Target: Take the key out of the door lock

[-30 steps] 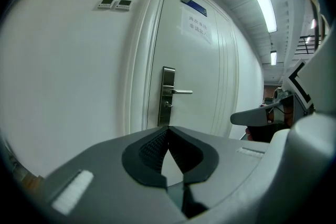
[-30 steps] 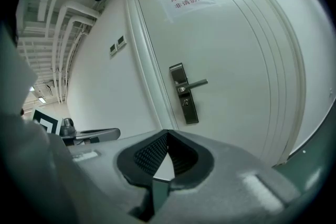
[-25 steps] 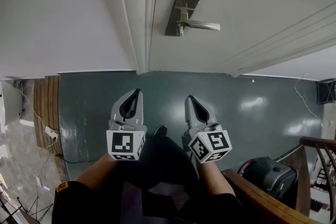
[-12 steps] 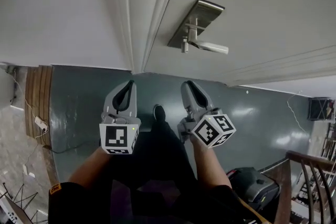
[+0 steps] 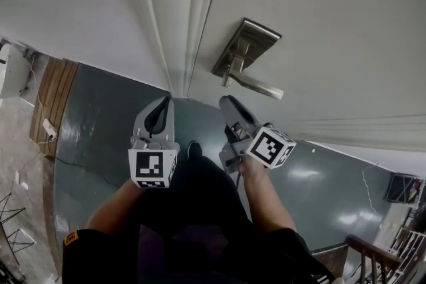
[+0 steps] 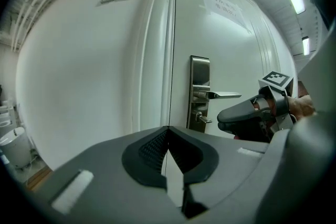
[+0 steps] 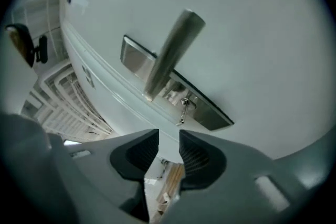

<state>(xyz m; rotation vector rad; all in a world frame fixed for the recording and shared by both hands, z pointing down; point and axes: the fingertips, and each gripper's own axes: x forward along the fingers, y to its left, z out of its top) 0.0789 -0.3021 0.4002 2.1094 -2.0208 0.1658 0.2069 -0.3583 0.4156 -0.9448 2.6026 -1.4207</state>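
1. The door is found shut against its frame, with a metal lock plate fixed near its left edge.
2. A lever handle is carried on the plate and projects to the right.
3. The key is seated in the keyhole of the plate, just below the lever, and sticks out toward the person; it is also seen in the left gripper view.
4. The right gripper is held near the plate, apart from the key. Its jaws have just been opening and are noted well apart, with nothing between them.
5. The left gripper is held to the left, facing the seam between door and frame. Its jaws are brought together at the tips and nothing is gripped.
6. In the head view both grippers are seen side by side over a grey floor.
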